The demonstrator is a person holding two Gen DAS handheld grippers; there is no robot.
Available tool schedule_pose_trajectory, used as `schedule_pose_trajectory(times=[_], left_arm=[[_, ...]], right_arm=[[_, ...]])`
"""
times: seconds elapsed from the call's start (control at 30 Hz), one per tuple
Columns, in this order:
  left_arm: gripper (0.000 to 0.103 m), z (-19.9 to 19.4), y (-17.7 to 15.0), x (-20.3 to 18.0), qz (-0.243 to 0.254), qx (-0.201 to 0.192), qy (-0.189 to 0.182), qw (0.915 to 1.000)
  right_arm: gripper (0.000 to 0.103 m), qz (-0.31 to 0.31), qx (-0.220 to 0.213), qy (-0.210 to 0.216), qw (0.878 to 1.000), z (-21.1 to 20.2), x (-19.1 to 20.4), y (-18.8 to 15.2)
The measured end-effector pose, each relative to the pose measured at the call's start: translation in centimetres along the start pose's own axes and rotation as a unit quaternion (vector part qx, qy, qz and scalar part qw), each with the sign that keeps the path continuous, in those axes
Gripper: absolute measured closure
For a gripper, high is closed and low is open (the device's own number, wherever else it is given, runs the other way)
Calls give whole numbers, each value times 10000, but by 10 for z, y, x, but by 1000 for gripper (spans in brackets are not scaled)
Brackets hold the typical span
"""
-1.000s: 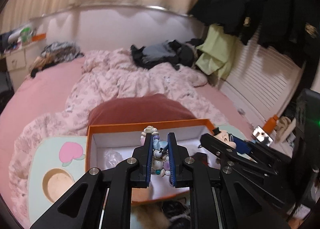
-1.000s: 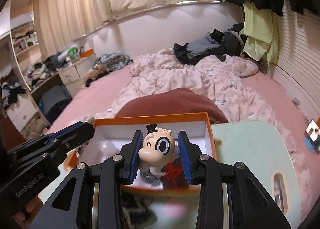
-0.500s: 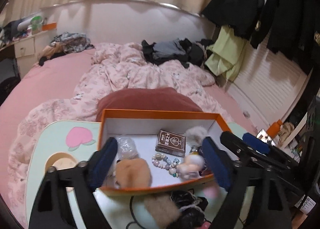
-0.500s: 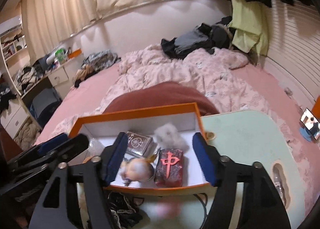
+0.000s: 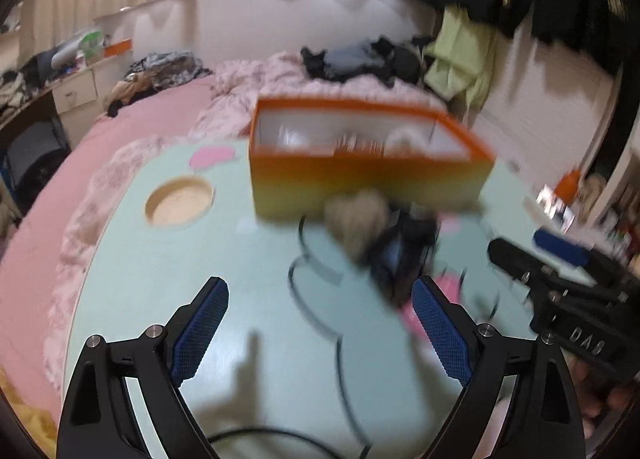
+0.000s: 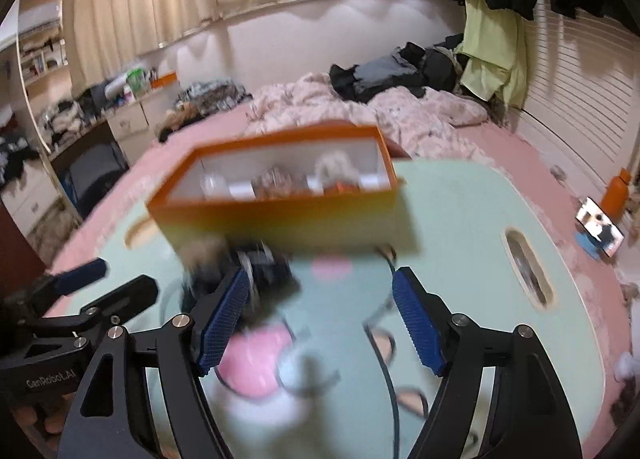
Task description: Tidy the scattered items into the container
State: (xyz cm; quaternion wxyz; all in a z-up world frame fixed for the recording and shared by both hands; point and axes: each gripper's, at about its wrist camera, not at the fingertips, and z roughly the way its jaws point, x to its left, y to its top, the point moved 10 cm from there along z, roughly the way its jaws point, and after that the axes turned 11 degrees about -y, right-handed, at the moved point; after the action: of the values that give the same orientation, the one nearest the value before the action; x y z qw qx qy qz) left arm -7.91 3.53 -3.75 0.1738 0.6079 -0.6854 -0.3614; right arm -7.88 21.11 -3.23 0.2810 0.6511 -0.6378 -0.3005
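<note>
Your left gripper has just been opening and sits wide with nothing between the blue pads, only bare mint tabletop and a black cable. Your right gripper has been opening too and is empty. Just past both, mid-frame, there's a blurry pile: a tan fluffy thing, something black and something pink. The orange box sits behind them, upper middle, with stuff inside too smeared to name.

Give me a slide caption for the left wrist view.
Open left gripper over the mint table, leftover clutter before the orange box.
</note>
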Motion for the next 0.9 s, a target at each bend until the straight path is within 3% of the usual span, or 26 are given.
schedule_pose_trajectory(times=[0.27,0.33,0.47,0.53,0.57,0.9], left_arm=[[10,18,-21,17,-33,358,451,9983],[5,20,-25,19,-62,388,474,9981],[0,20,-26,24,-126,357,531,9979],[0,22,-26,25,-130,356,528,9979],[0,22,-26,25,-127,361,522,9979],[0,23,-26,25,-117,355,490,9981]], right_arm=[[28,-129,567,-504,9970,24,-6,-32],[28,-93,707,-509,9962,28,-8,-38],[19,-91,748,-653,9950,30,-16,-42],[11,-162,796,-663,9945,32,-15,-44],[1,-197,843,-651,9941,34,-13,-45],[0,-231,855,-648,9940,34,-13,-45]])
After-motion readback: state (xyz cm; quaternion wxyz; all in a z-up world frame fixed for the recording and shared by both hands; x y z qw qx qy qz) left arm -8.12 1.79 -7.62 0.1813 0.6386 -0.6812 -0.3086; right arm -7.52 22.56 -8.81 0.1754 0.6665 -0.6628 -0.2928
